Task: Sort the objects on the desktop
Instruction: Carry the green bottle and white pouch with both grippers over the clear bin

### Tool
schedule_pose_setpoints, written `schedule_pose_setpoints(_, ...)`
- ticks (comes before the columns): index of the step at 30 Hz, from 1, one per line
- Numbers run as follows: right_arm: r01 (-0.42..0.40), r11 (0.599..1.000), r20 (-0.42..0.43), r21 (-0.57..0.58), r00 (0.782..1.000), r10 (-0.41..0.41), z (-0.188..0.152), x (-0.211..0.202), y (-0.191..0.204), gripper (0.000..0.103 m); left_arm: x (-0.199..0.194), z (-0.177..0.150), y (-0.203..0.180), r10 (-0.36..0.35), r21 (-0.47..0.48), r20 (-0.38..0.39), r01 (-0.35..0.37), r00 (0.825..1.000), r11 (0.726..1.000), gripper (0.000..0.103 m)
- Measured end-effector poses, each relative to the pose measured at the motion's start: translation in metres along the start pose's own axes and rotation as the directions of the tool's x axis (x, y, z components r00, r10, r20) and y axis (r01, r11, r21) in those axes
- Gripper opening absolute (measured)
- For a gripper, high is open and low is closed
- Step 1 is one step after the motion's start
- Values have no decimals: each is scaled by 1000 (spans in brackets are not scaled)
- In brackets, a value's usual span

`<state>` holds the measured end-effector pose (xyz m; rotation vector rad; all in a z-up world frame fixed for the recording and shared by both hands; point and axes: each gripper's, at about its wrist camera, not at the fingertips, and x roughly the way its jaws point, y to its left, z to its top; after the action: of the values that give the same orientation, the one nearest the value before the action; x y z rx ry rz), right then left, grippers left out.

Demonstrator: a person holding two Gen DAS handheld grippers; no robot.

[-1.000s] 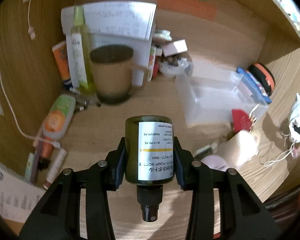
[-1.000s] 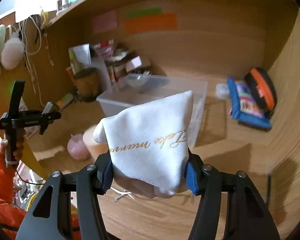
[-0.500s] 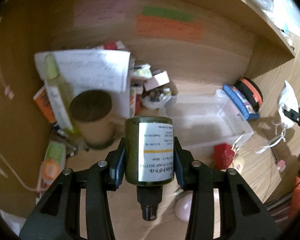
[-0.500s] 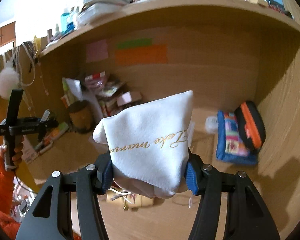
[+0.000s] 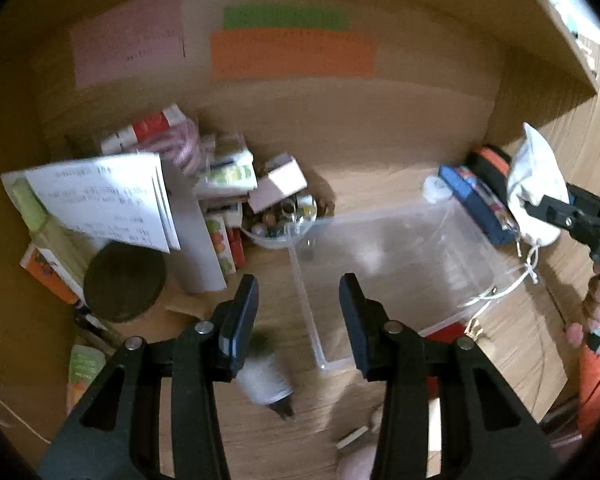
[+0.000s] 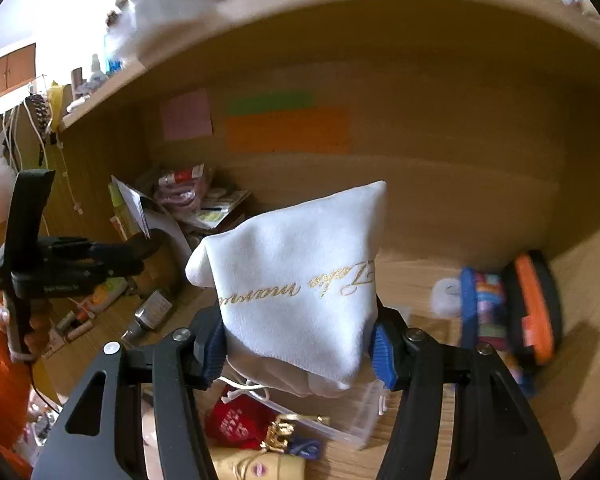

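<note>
The left gripper (image 5: 298, 312) hung with its jaws spread and empty. Below it the small pump bottle (image 5: 266, 378) lay on its side on the desk, just left of the clear plastic bin (image 5: 384, 264) and outside it. Being round, it looked likely to roll toward the near edge. The right gripper (image 6: 298, 346) was clamped on a white drawstring pouch (image 6: 300, 280), raised over the bin's right side. Its dangling cords (image 5: 512, 284) could snag the bin's rim.
</note>
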<state>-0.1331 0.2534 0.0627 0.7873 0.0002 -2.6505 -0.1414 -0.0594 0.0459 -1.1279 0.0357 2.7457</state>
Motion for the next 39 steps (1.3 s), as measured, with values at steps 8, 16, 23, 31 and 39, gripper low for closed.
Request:
schedule_pose_setpoints(8,-48,998,-65,41,997,50,-11,37,-8,54,19,-48,47,43,-90,-87,-50,995,995,66)
schedule_pose_setpoints(16,-53,997,-106,50,993,58,-15,63,-12,54,35,-104,112,107,-259,-222,-164,969,952,69)
schedule_pose_setpoints(23,-69,996,-141,54,987,76,-21,79,-8,54,75,-113,98,74,-202,-272,-132,959,971,70)
schedule_pose_setpoints(31,-60,997,-167,42,984,67,-26,84,-11,55,83,-112,94,68,-217,-240,-121,968,969,42)
schedule_pose_setpoints(39,-84,994,-180,67,979,94,-30,93,-14,55,65,-124,84,34,-238,-203,-83,979,968,40)
